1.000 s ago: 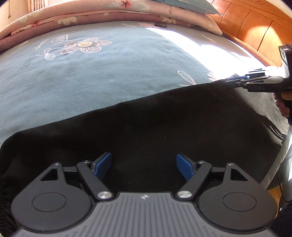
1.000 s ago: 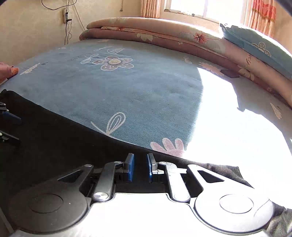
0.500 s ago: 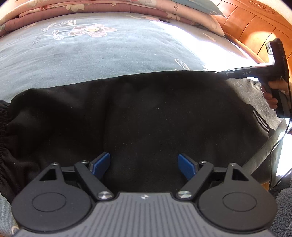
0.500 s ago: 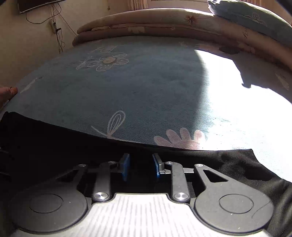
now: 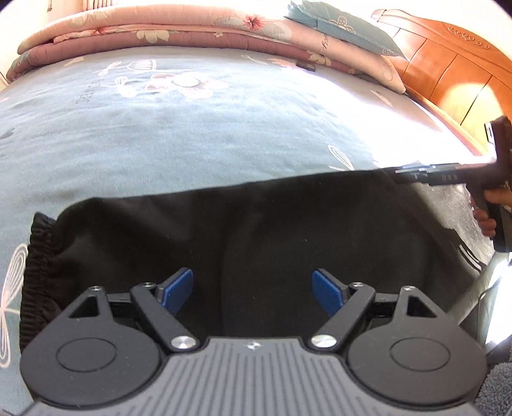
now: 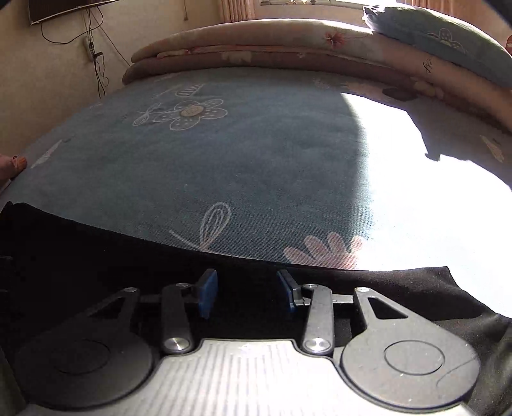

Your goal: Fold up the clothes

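A black garment (image 5: 256,230) with an elastic waistband (image 5: 35,272) at its left end lies flat across the near part of the bed. My left gripper (image 5: 252,288) hovers over its middle, jaws wide open, nothing between the blue pads. My right gripper (image 6: 246,292) sits low over the garment's far edge (image 6: 160,256); its jaws are opening, the pads apart and off the cloth. In the left wrist view the right gripper (image 5: 412,174) shows at the garment's far right corner, held by a hand (image 5: 489,211).
A blue bedsheet (image 5: 192,134) with flower prints covers the bed. Folded quilts (image 5: 160,28) and a blue pillow (image 5: 345,28) lie along the far side. A wooden headboard (image 5: 448,73) stands at right. Strong sunlight (image 6: 432,192) falls on the right of the sheet.
My right gripper's jaws have opened from nearly shut and let go of the garment's edge. The left gripper pulled back and rose, showing the waistband end at left.
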A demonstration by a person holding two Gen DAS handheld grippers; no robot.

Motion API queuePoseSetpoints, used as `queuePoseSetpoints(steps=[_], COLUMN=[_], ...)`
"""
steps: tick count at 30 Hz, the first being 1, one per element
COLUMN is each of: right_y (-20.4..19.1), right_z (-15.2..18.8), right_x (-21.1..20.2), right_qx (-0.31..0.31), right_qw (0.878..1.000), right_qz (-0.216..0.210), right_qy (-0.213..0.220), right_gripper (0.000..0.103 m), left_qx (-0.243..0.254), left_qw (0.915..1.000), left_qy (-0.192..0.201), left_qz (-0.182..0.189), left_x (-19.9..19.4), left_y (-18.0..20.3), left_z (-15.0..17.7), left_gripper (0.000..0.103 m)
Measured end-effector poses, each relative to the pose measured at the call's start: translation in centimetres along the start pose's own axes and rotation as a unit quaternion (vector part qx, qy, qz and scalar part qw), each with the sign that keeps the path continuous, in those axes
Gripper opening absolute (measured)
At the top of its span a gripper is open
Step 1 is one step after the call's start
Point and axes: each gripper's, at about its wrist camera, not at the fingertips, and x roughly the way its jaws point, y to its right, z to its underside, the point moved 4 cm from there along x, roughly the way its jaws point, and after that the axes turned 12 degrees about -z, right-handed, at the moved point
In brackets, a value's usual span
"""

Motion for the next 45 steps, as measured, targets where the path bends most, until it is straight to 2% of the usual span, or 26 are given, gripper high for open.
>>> queuePoseSetpoints(steps=[3, 8, 13, 15, 19, 23, 26, 29, 31, 33, 36, 40, 42, 45], right_y=[0.1, -0.1, -0.7, -1.7, -6.0, -13.1, -18.5, -23.2, -25.3, -27.0, -27.9, -27.5, -27.2, -27.0], right_z=[0.8, 2.4, 3.0, 2.8, 2.8, 3.3, 3.7, 4.8, 5.8, 6.9, 7.5, 7.6, 7.5, 7.5], right_x=[0.3, 0.3, -0.1, -0.4, -0.4, 0.4, 0.9, 1.9, 3.0, 3.8, 4.4, 4.6, 4.3, 4.6], right_qx=[0.018, 0.027, 0.026, 0.022, -0.012, -0.090, -0.161, -0.234, -0.277, -0.328, -0.365, -0.370, -0.363, -0.363], right_qw=[1.000, 1.000, 1.000, 1.000, 0.996, 0.978, 0.955, 0.924, 0.911, 0.902, 0.897, 0.900, 0.901, 0.898], right_qz=[-0.003, 0.000, 0.002, -0.013, -0.090, -0.186, -0.249, -0.301, -0.299, -0.275, -0.241, -0.225, -0.233, -0.241], right_qy=[-0.002, -0.011, -0.010, -0.007, -0.009, -0.022, -0.028, -0.044, -0.058, -0.058, -0.053, -0.050, -0.051, -0.058], right_gripper=[0.046, 0.051, 0.053, 0.053, 0.053, 0.051, 0.051, 0.051, 0.051, 0.048, 0.020, 0.019, 0.019, 0.020], left_qx=[-0.041, -0.089, -0.071, -0.065, -0.091, -0.146, -0.171, -0.184, -0.188, -0.198, -0.218, -0.244, -0.250, -0.247], left_qw=[0.9988, 0.9954, 0.9956, 0.9957, 0.9947, 0.9885, 0.9848, 0.9826, 0.9815, 0.9789, 0.9735, 0.9658, 0.9631, 0.9631], left_qy=[-0.022, -0.034, -0.057, -0.056, -0.025, -0.012, 0.005, 0.011, 0.014, 0.022, 0.040, 0.039, 0.039, 0.037], left_qz=[-0.015, -0.010, -0.021, -0.033, -0.042, -0.035, -0.032, -0.025, -0.034, -0.044, -0.056, -0.077, -0.090, -0.100], left_x=[1.6, 0.3, -1.5, -2.1, -3.9, -4.9, -6.0, -6.8, -7.2, -7.8, -8.3, -7.2, -6.4, -5.1], left_y=[-2.0, -3.2, -2.9, -2.9, -3.9, -5.6, -6.5, -7.0, -7.3, -7.9, -9.0, -10.6, -11.2, -11.8], left_z=[0.0, 2.9, 4.2, 4.2, 3.5, 2.8, 2.9, 3.5, 4.0, 4.5, 5.1, 5.7, 5.9, 6.1], left_gripper=[0.082, 0.082, 0.082, 0.082, 0.082, 0.082, 0.082, 0.082, 0.082, 0.082, 0.082, 0.082, 0.082, 0.079])
